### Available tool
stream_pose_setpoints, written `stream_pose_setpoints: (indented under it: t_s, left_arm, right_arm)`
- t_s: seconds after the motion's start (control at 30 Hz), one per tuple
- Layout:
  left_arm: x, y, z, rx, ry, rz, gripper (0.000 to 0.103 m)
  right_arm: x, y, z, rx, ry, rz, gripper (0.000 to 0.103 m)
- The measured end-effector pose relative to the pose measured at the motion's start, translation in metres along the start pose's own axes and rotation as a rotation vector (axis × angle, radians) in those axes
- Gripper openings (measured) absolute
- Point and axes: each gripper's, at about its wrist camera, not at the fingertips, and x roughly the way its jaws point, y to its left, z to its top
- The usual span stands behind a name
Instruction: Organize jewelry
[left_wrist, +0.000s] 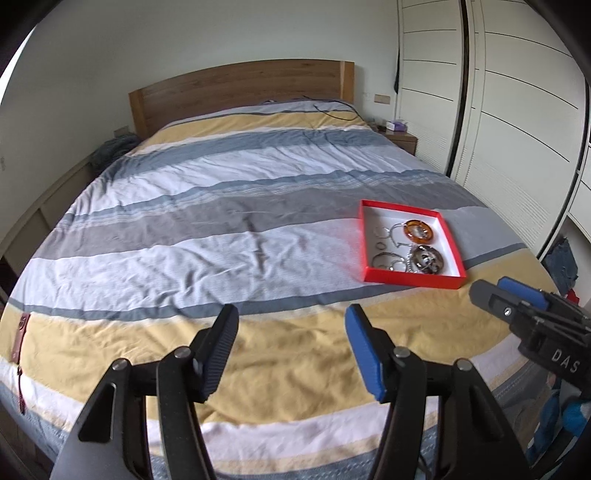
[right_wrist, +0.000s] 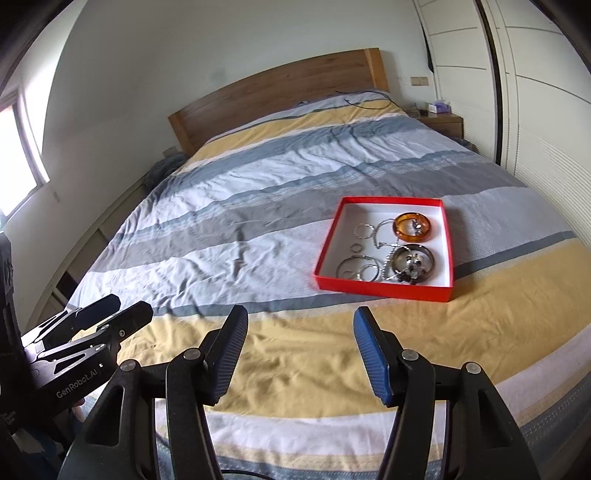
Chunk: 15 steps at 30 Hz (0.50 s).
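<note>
Both claws, left (left_wrist: 291, 350) and right (right_wrist: 300, 354), are hovering released, holding nothing.
Shallow red cardboard jewelry tray (right_wrist: 380, 290) is lying on the striped bedspread (right_wrist: 258, 229) near white wardrobes (left_wrist: 517, 110).

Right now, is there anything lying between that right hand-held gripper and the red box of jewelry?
Nothing but bare striped bedspread. The right wrist view shows the right hand-held gripper, open and empty, short of the red box.

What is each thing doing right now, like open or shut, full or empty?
Red box: lid off, lying flat on the bed, jewelry inside.
Orange bangle: lying flat in the box.
Dark bangle: lying flat in the box.
Left gripper: open, empty.
Right gripper: open, empty.
Bed: made, cover wrinkled.
</note>
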Motion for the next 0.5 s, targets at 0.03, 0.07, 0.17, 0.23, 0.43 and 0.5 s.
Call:
stream_pose_setpoints:
  t_s: [0.03,0.07,0.17,0.23,0.43,0.5]
  left_arm:
    - [-0.006,0.004,-0.004,-0.004,-0.004,0.011,0.058]
    - [-0.013,0.008,-0.007,-0.008,-0.01,0.022,0.058]
    - [-0.034,0.019,-0.017,-0.021,-0.031,0.058,0.058]
    - [-0.044,0.025,-0.022,-0.028,-0.039,0.082,0.058]
    - [-0.074,0.044,-0.04,-0.057,-0.081,0.135,0.058]
    - [-0.083,0.05,-0.045,-0.067,-0.106,0.145,0.058]
  right_arm:
    - [-0.005,0.006,-0.003,-0.009,-0.003,0.005,0.062]
    - [-0.008,0.009,-0.005,-0.014,-0.004,0.008,0.063]
    - [-0.018,0.023,-0.012,-0.036,-0.008,0.016,0.07]
    - [-0.024,0.032,-0.018,-0.053,-0.009,0.024,0.071]
    - [-0.041,0.057,-0.033,-0.108,-0.013,0.035,0.074]
    - [-0.047,0.064,-0.038,-0.124,-0.018,0.033,0.075]
